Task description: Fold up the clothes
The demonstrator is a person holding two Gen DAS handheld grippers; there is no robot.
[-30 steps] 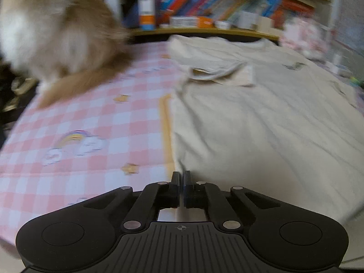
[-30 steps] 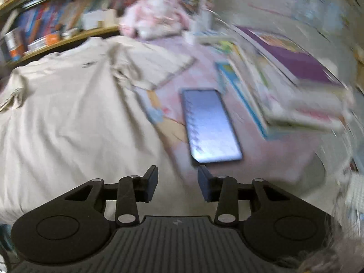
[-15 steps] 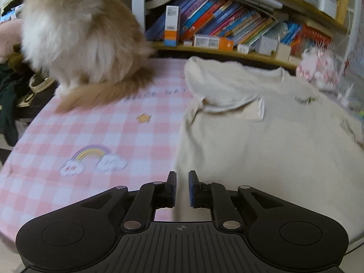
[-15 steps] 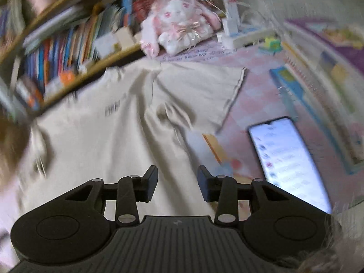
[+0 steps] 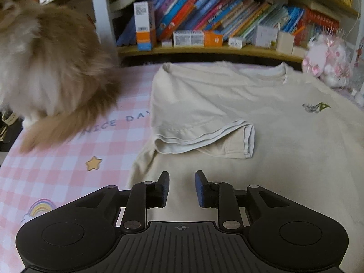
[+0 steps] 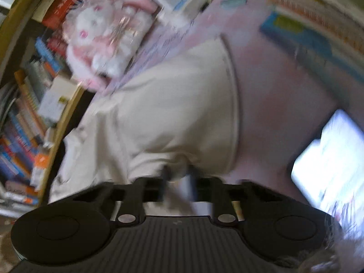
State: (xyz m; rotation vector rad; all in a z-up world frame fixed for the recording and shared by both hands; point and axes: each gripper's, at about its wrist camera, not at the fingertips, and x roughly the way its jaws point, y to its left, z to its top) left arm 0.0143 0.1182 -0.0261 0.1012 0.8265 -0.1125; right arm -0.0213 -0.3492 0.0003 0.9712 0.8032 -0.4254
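Observation:
A beige T-shirt [image 5: 273, 147] lies spread on a pink checked cover [image 5: 68, 170]. Its left sleeve [image 5: 200, 113] is folded inward over the chest. My left gripper [image 5: 182, 187] hovers open over the shirt's left side, just short of that sleeve's hem, and holds nothing. The right wrist view is blurred and tilted. There the other sleeve [image 6: 177, 109] lies flat and spread out. My right gripper [image 6: 179, 177] stands at that sleeve's lower edge with a narrow gap between its jaws. Pale cloth shows in the gap, and I cannot make out a grip.
A fluffy cat [image 5: 45, 68] sits on the cover at the far left, near the shirt. A bookshelf [image 5: 216, 22] runs along the back, with a pink plush toy [image 5: 325, 59] at its right end. A lit phone [image 6: 327, 159] and books [image 6: 307, 34] lie right of the shirt.
My left gripper has opened and moved forward towards the folded sleeve. My right gripper has swung from the phone to the right sleeve, tilted, and its jaws have narrowed.

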